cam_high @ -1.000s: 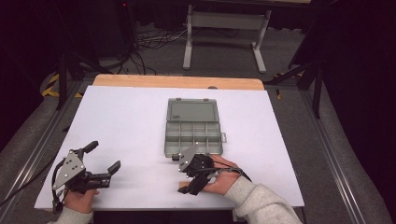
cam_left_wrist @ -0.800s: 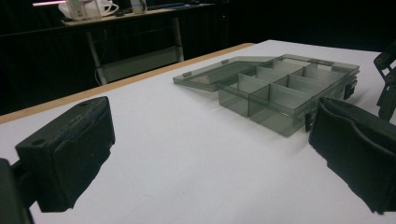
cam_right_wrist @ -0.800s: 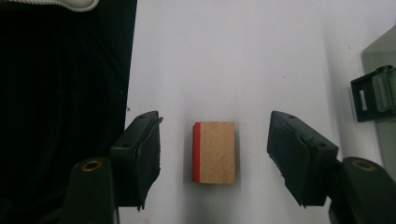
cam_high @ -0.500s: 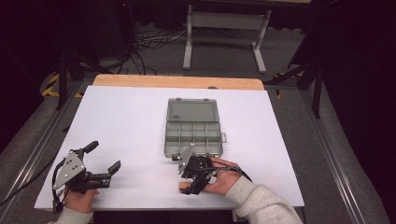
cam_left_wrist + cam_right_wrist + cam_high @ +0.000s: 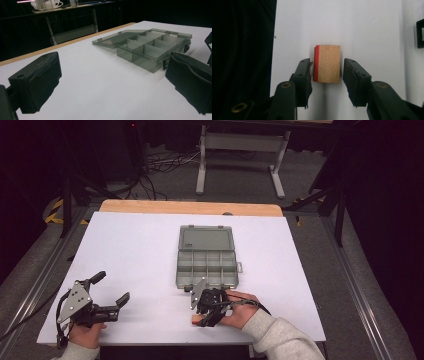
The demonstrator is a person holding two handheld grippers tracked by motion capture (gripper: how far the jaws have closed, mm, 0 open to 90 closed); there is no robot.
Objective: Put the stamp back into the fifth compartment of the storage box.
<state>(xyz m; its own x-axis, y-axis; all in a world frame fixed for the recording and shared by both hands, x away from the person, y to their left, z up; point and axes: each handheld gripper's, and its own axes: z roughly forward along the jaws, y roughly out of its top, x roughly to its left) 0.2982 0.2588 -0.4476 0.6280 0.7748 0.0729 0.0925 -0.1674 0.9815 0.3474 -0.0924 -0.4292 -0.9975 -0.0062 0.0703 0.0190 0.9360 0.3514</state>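
Note:
A small wooden block [image 5: 327, 63] with one red side lies flat on the white table. My right gripper [image 5: 326, 72] looks straight down on it, one jaw on each side. The left jaw is against the red side and a thin gap shows at the other, so the gripper is open. In the high view the right gripper [image 5: 204, 304] sits just in front of a grey plastic compartment box [image 5: 207, 268], whose lid [image 5: 206, 238] lies open and flat behind it. My left gripper [image 5: 112, 287] rests open near the front left with nothing between its jaws [image 5: 112, 82].
The box [image 5: 150, 50] has several compartments that look empty. The table's front edge runs close beside the block, seen as a dark band [image 5: 242, 50]. A wooden strip [image 5: 190, 207] borders the far edge of the table. A stand and cables [image 5: 240, 150] lie on the floor beyond.
My right hand has shifted very slightly toward the front edge. The left gripper and the box have not moved.

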